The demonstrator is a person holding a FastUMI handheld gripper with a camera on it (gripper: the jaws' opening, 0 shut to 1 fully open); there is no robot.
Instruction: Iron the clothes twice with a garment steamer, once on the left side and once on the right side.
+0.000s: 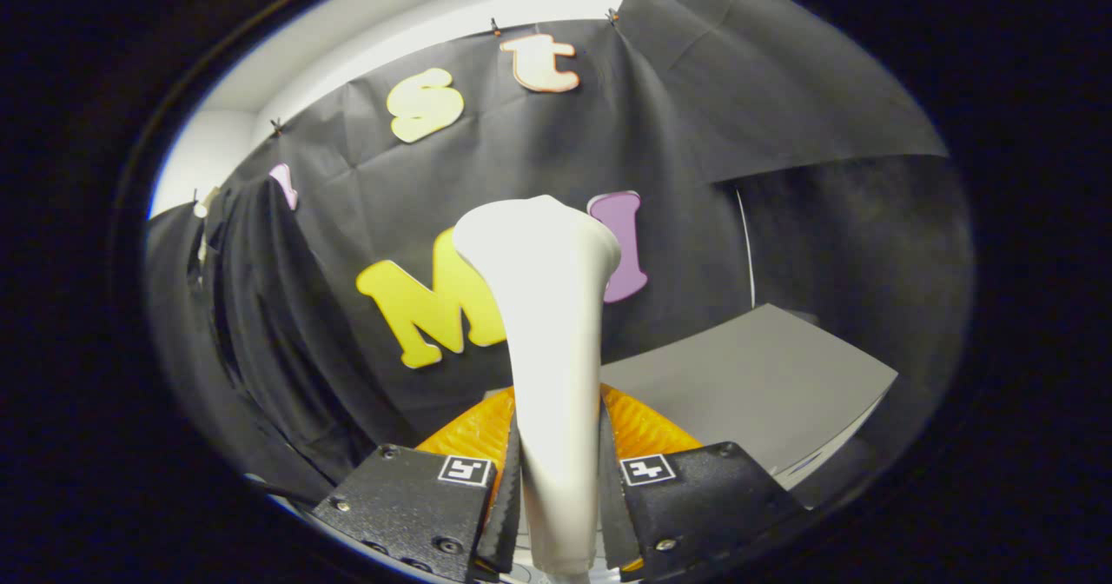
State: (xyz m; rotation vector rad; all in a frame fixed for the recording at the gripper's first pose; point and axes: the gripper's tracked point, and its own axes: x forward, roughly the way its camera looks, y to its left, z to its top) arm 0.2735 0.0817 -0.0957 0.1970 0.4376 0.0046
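A white garment steamer [547,332] stands upright between my fingers, its slim handle widening to a flared head at the top. My gripper [556,480] is shut on the steamer's handle, one finger pressing on each side. A dark garment [252,323] hangs to the left of the steamer, against the black cloth wall, apart from the steamer's head.
A grey table [756,367] lies beyond and to the right of my fingers. The black cloth wall [521,158] closes the space behind the steamer and folds round on the right.
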